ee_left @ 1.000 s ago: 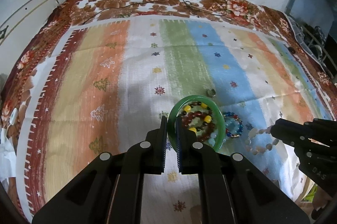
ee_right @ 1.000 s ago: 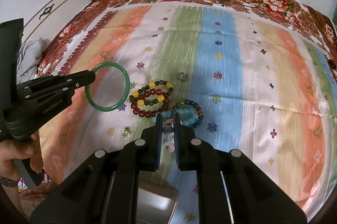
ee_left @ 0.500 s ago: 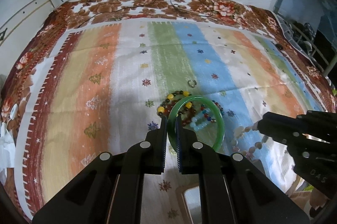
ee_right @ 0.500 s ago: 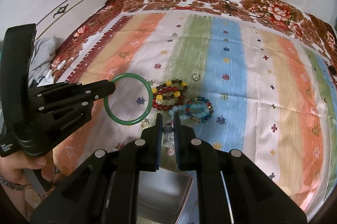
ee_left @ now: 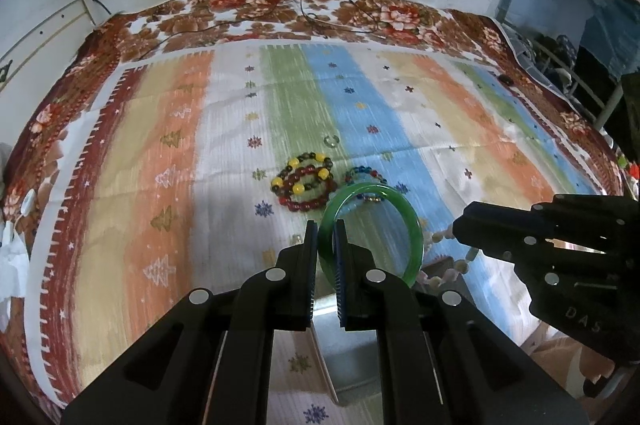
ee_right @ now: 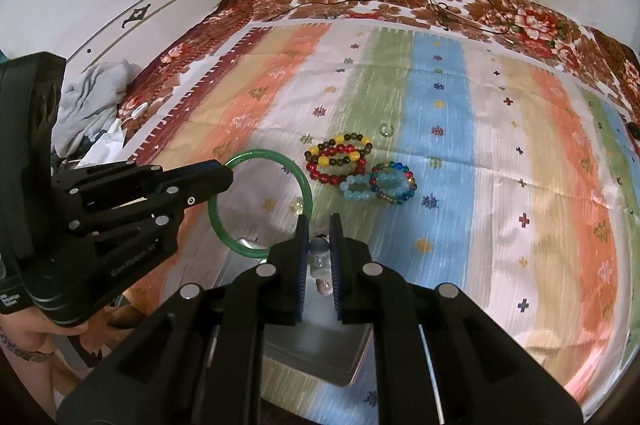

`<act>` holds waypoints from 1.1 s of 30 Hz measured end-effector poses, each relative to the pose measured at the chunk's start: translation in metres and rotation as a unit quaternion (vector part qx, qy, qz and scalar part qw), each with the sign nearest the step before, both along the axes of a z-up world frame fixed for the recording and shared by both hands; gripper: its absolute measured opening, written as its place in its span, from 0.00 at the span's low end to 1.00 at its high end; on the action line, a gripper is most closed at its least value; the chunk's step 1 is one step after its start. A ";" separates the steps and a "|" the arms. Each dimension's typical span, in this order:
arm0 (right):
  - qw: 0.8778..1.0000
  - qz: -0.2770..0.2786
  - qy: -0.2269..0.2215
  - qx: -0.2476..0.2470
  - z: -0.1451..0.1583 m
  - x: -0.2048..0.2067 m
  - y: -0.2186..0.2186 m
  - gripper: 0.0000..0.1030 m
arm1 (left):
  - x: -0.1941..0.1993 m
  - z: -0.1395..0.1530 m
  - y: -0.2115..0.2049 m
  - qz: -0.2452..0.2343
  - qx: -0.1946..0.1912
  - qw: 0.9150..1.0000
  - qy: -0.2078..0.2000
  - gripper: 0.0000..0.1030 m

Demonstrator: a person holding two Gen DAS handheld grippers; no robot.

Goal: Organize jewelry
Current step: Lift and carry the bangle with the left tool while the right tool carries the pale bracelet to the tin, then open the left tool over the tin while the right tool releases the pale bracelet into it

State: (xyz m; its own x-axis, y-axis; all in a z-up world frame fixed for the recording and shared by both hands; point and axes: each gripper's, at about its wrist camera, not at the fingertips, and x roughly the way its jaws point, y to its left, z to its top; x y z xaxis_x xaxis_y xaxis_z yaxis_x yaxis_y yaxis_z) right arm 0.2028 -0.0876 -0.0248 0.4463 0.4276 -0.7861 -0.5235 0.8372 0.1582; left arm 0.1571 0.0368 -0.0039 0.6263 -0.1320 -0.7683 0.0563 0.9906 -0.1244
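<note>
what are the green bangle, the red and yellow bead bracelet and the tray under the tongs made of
Green bangle: looks like jade or glass; smooth, glossy, slightly translucent ring, rigid in the left tongs.
Red and yellow bead bracelet: probably glass or plastic; round shiny beads, the red ones see-through.
Tray: seemingly metal; dull grey, brushed sheen, thin raised rim.

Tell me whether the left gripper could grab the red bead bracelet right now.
Probably not yet: the left gripper is shut on the green bangle, so its fingers are occupied. The red bead bracelet lies uncovered on the cloth just ahead, with nothing else blocking the way.
</note>
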 end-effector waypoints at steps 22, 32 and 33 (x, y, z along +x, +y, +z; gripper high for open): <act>1.000 0.014 0.019 -0.003 -0.015 -0.036 -0.012 0.11 | -0.034 -0.023 -0.019 -0.015 0.002 1.000 0.027 0.08; 0.999 0.008 0.034 -0.009 -0.024 -0.029 -0.013 0.21 | -0.030 -0.040 -0.024 -0.021 0.003 0.998 0.058 0.11; 0.999 0.007 0.035 -0.007 -0.024 -0.029 -0.014 0.26 | -0.030 -0.040 -0.024 -0.019 0.004 0.998 0.057 0.14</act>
State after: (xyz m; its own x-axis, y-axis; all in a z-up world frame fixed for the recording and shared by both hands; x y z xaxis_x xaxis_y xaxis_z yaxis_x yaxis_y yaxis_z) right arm 0.1739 -0.1017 -0.0484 0.3842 0.4218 -0.8213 -0.5223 0.8328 0.1833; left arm 0.1273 0.0127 -0.0435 0.5287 -0.1483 -0.8358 0.0800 0.9889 -0.1249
